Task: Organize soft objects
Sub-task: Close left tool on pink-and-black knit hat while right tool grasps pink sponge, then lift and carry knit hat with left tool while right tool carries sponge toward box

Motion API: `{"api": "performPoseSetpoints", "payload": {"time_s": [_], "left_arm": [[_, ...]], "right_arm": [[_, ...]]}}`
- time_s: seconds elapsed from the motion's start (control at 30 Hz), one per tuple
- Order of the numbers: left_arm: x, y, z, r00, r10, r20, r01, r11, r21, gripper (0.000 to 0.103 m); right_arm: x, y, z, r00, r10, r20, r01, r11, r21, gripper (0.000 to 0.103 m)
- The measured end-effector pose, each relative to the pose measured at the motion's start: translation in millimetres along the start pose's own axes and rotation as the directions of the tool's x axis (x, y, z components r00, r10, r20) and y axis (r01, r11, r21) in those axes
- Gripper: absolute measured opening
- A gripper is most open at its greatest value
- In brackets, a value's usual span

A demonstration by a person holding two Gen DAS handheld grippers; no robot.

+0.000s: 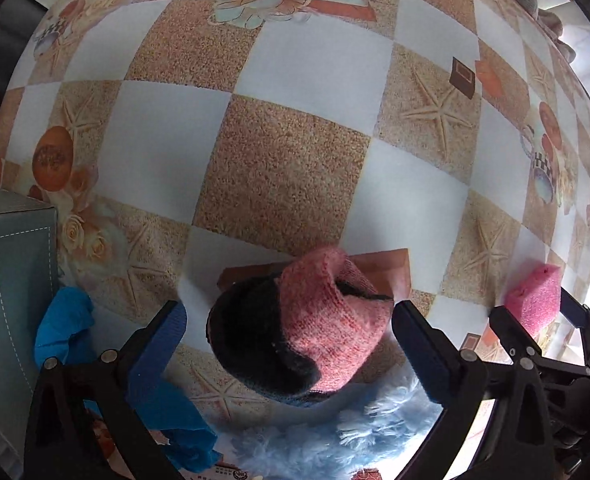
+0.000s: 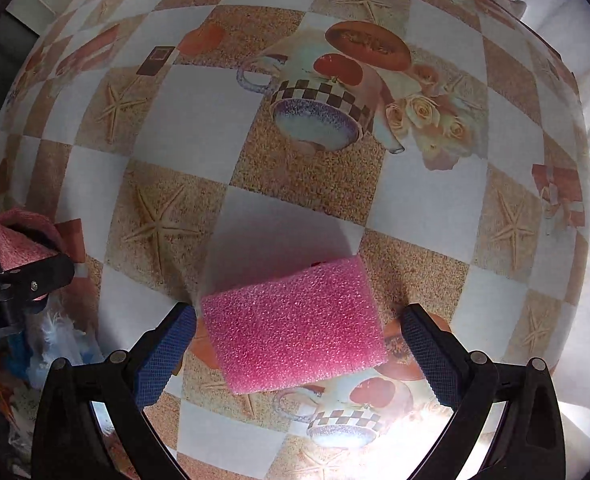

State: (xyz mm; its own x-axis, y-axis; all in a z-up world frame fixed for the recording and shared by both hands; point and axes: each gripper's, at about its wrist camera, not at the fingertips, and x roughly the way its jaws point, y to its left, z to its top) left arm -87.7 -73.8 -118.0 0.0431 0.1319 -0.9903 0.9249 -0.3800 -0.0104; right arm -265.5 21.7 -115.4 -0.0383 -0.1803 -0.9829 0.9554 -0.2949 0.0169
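Note:
A pink and black knitted hat lies on the patterned tablecloth between the fingers of my left gripper, which is open around it with gaps on both sides. A pink foam sponge lies between the fingers of my right gripper, also open, with the pads close to its sides. The sponge and the right gripper show at the right of the left wrist view. The hat shows at the left of the right wrist view.
A grey-green box stands at the left. A blue cloth lies beside it. A fluffy light blue item lies under the left gripper. The checkered tablecloth stretches ahead.

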Motion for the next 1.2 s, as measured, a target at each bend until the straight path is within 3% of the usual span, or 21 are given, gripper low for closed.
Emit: {"api": "performPoseSetpoints", "payload": {"time_s": [0.07, 0.4, 0.5, 0.57, 0.63, 0.73, 0.77, 0.97, 1.2], "left_arm": [[1.6, -6.8, -0.7, 1.0, 0.028, -0.004, -0.028, 1.0, 0.001, 0.103], [6.9, -11.0, 14.4, 0.998, 0.017, -0.064, -0.018, 1.0, -0.004, 0.101], [2.9, -18.5, 13.0, 0.999, 0.016, -0.04, -0.016, 1.0, 0.016, 0.09], [-1.4, -22.3, 11.1, 0.999, 0.025, -0.02, -0.024, 0.999, 0.04, 0.08], [-8.6, -27.9, 13.1, 1.0, 0.029, -0.004, -0.029, 0.998, 0.062, 0.063], [-17.7, -32.2, 12.9, 1.0, 0.001, 0.027, -0.003, 0.996, 0.094, 0.041], [-20.9, -33.8, 12.5, 0.999, 0.008, 0.037, -0.012, 0.994, 0.109, 0.039], [-45.8, -53.6, 5.7, 0.99, 0.019, 0.138, -0.05, 0.974, 0.221, 0.037], [-81.7, -99.2, -20.1, 0.973, -0.026, 0.23, -0.07, 0.913, 0.402, 0.037]], "right_arm": [[-1.2, -2.2, 0.2, 1.0, 0.002, 0.002, -0.002, 1.0, -0.009, 0.103], [2.1, 0.1, 11.0, 0.998, 0.001, -0.06, 0.0, 1.0, 0.014, 0.103], [1.4, 5.4, 6.9, 0.999, -0.004, -0.036, 0.004, 1.0, 0.012, 0.103], [-1.9, 5.0, 3.4, 1.0, -0.006, -0.019, 0.006, 1.0, 0.011, 0.097], [-8.2, 3.8, -4.2, 1.0, -0.007, 0.01, 0.007, 1.0, 0.022, 0.078], [-17.4, -0.6, -6.6, 0.999, -0.002, 0.032, 0.0, 0.999, 0.04, 0.076], [-20.4, -3.1, -8.5, 0.999, 0.0, 0.038, -0.002, 0.999, 0.048, 0.076], [-41.5, -18.2, -23.0, 0.996, 0.046, 0.071, -0.054, 0.992, 0.116, 0.076], [-75.8, -28.3, -71.7, 0.992, 0.077, 0.097, -0.098, 0.968, 0.233, 0.076]]}}
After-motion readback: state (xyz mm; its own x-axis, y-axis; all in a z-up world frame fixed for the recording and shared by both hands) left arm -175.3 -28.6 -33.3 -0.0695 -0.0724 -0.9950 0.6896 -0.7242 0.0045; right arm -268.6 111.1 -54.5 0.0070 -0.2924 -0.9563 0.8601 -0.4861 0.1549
